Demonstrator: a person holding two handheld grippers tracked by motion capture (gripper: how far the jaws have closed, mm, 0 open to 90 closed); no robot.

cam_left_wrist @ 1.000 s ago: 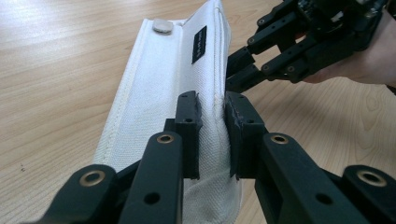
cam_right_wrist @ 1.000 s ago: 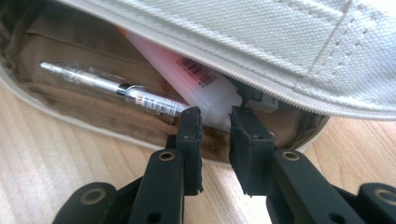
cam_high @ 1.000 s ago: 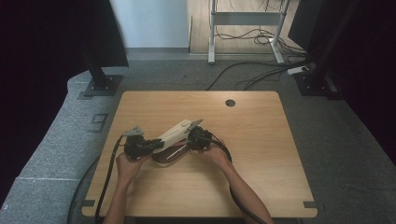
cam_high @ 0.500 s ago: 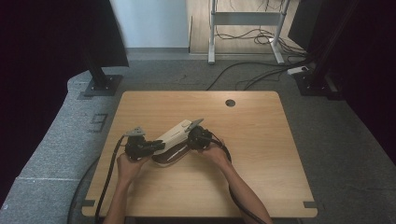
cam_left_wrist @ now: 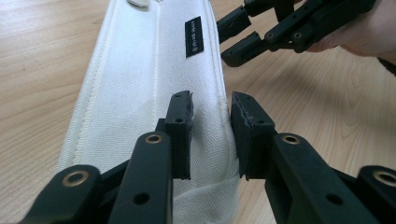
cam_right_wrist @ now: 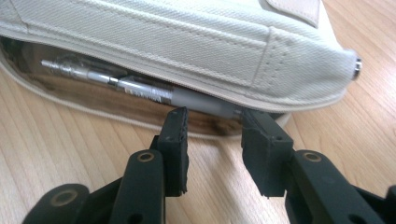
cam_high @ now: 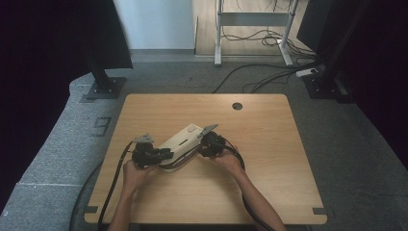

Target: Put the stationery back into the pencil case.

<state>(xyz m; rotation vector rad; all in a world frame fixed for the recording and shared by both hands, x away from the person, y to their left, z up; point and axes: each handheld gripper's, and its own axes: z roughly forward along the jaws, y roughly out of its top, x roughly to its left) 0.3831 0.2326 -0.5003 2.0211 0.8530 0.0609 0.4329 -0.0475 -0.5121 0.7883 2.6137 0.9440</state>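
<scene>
Wooden table [cam_high: 269, 144] under white pencil case [cam_high: 182, 139]

The cream fabric pencil case [cam_high: 182, 140] lies on the light wooden table [cam_high: 269, 159], slightly left of centre and slanted, its far end toward the round cable hole [cam_high: 237, 106] at the table's back edge. The left gripper [cam_high: 153, 155] sits at the case's near-left end, its jaws either side of a fold of the fabric [cam_left_wrist: 205, 126]. The right gripper [cam_high: 206, 143] sits beside the far-right end. A grey pen [cam_right_wrist: 154, 91] lies inside the case, at its opening, just ahead of the right gripper's jaws.
</scene>
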